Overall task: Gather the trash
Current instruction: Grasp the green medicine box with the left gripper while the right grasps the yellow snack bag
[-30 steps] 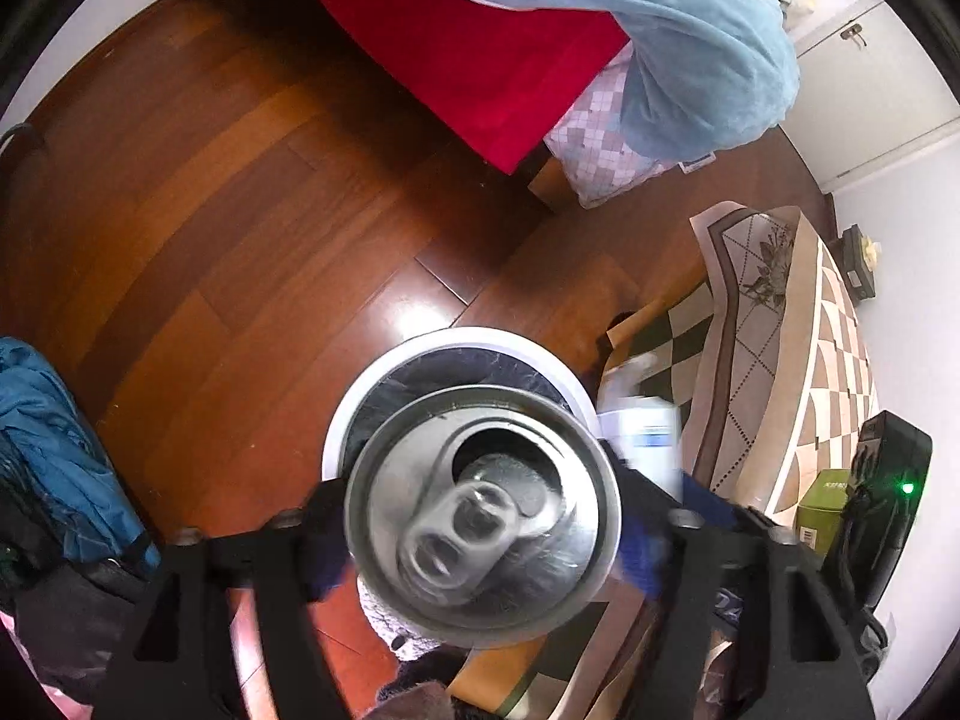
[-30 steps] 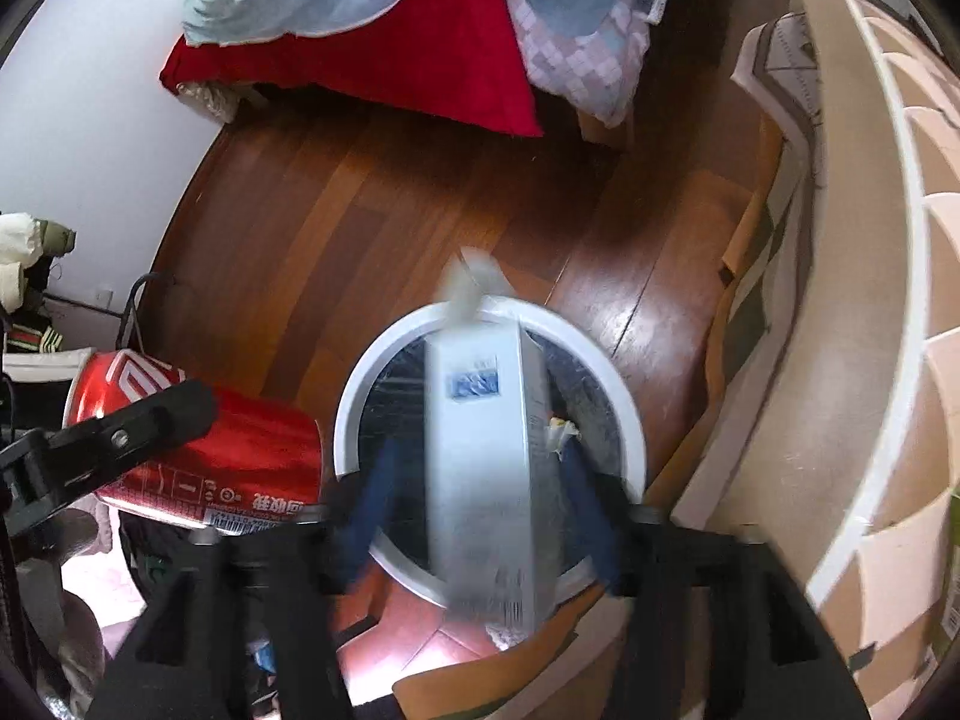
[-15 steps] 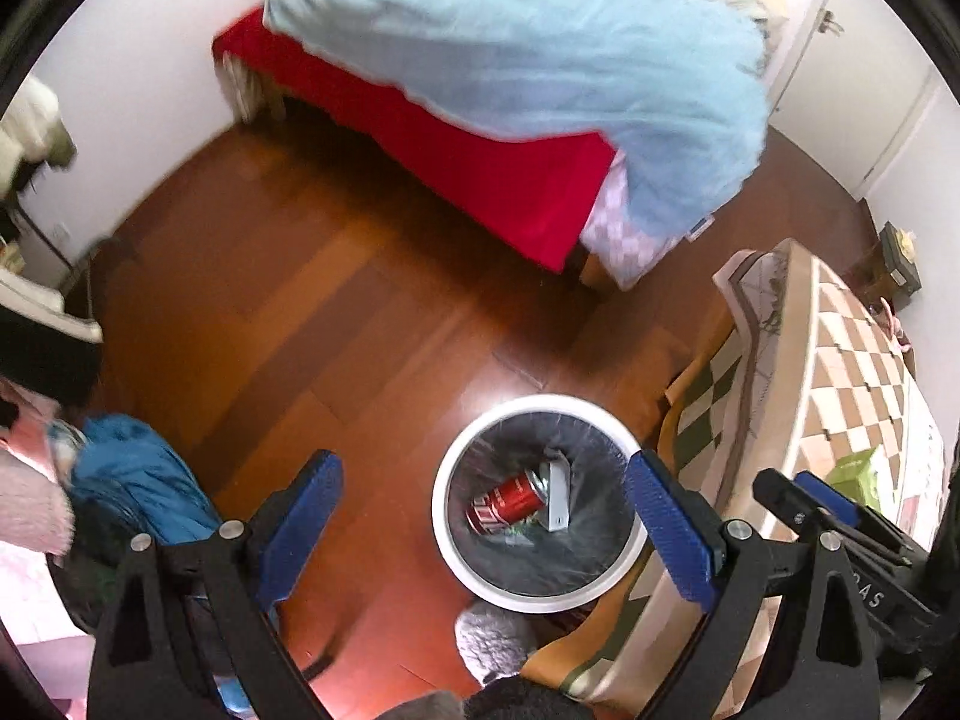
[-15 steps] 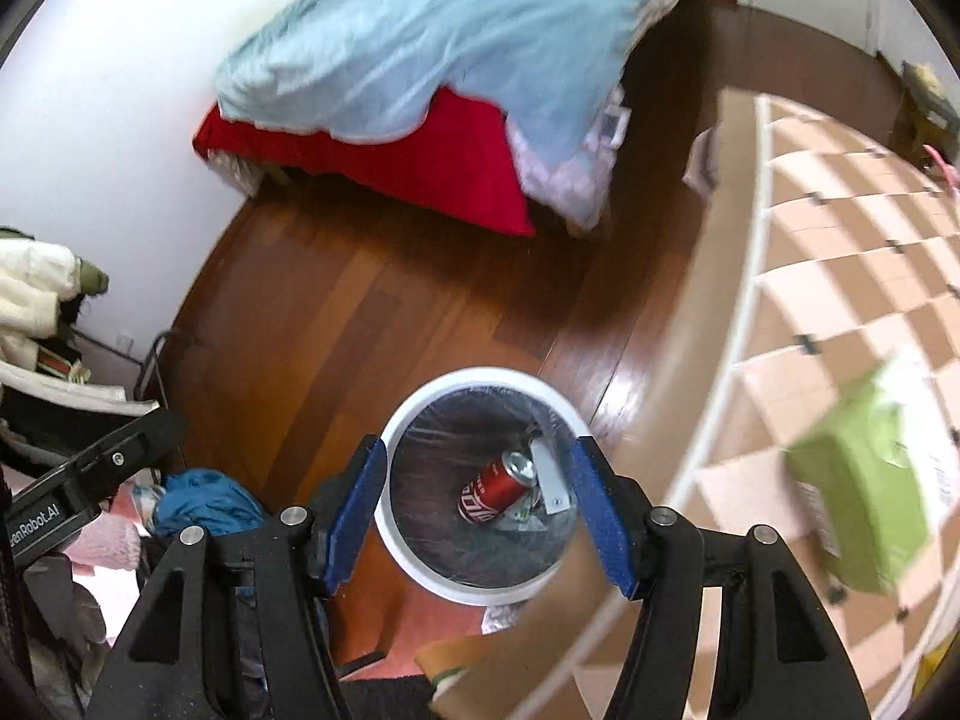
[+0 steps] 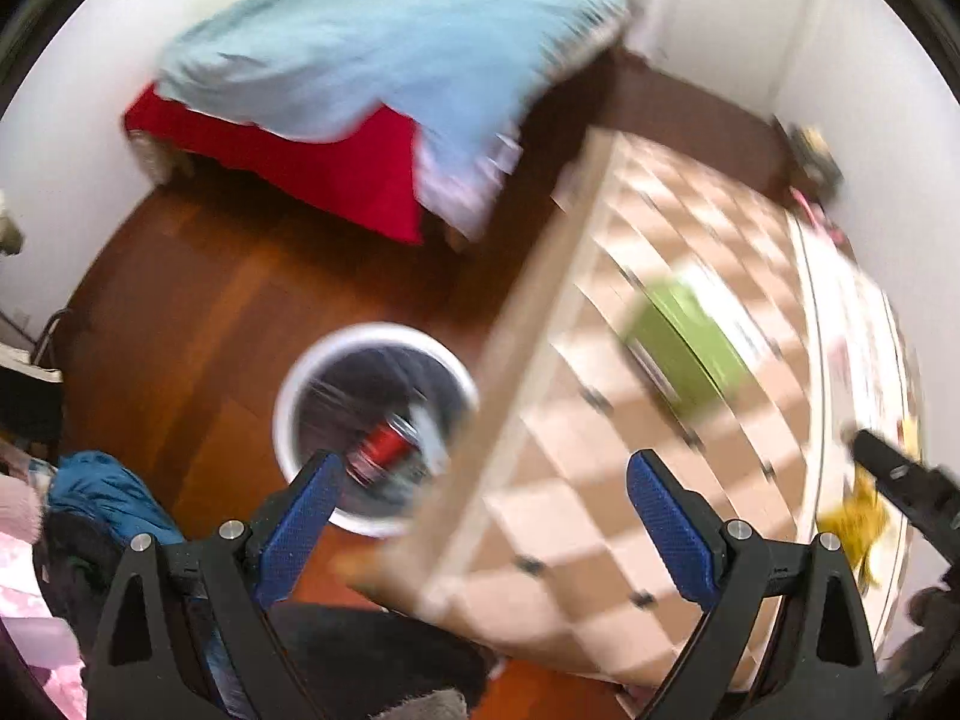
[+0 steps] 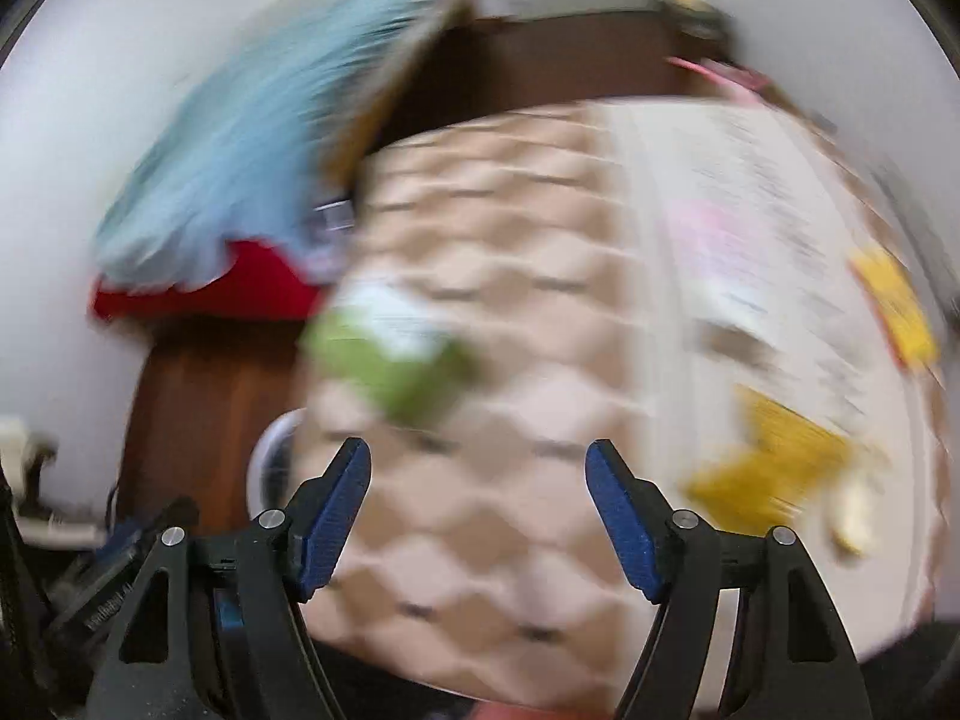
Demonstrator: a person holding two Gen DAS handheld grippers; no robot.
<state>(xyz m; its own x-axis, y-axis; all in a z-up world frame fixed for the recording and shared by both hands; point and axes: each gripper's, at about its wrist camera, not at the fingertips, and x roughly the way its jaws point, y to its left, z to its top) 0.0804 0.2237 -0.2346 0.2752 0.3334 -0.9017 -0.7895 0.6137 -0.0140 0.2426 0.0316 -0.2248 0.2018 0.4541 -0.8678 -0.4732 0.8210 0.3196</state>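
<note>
Red can [image 5: 384, 450]: we see it lying inside the white bin [image 5: 288, 396], blurred, beside a pale carton.
Bin: stands on the wooden floor [image 5: 198, 312], just beside the worktop [image 5: 600, 480] edge.
Green box [image 5: 684, 348]: we note it resting on the checkered worktop; yellow scraps [image 6: 774, 456] lie further along.
Left gripper [image 5: 483, 510]: fingers spread, nothing between them.
Right gripper [image 6: 478, 510]: fingers spread, empty, above the worktop.
Bed [image 5: 372, 60]: blue cover, red sheet, well apart.
</note>
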